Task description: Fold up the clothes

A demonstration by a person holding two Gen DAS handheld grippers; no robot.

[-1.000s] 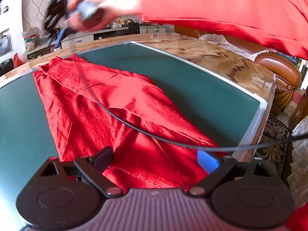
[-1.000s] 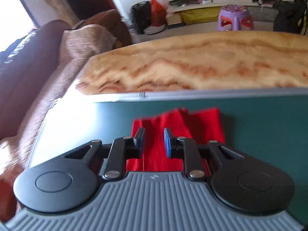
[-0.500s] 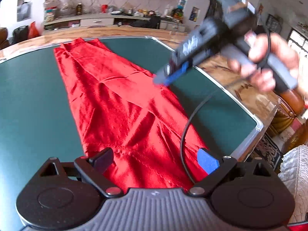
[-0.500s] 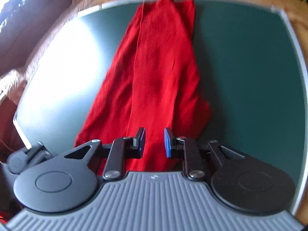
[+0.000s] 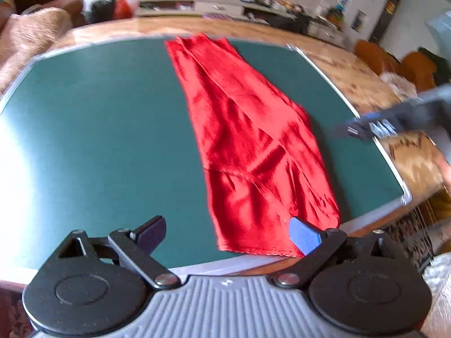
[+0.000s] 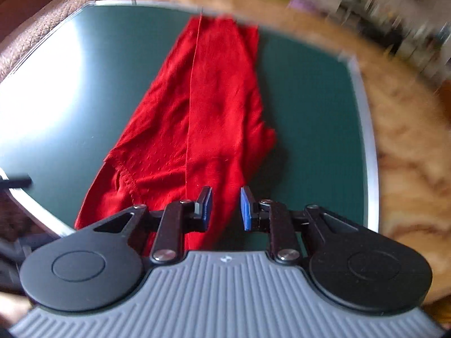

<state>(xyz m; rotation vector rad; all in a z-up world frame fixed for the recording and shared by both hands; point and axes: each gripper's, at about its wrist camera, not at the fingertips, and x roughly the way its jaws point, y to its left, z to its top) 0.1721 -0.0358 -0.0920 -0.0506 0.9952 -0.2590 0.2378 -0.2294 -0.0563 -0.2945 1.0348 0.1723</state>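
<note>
Right gripper (image 6: pixel 225 207) has swung back from the garment's (image 6: pixel 203 112) far end to its near hem, jaws narrowly apart, empty; left gripper (image 5: pixel 227 233) wide open, empty. Lengthwise fold likely next.

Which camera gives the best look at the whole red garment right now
The left wrist view. It shows the red garment end to end on the green mat, with both narrow ends and its folds visible. In the right wrist view the garment is blurrier, and its near end is hidden behind the right gripper.
</note>
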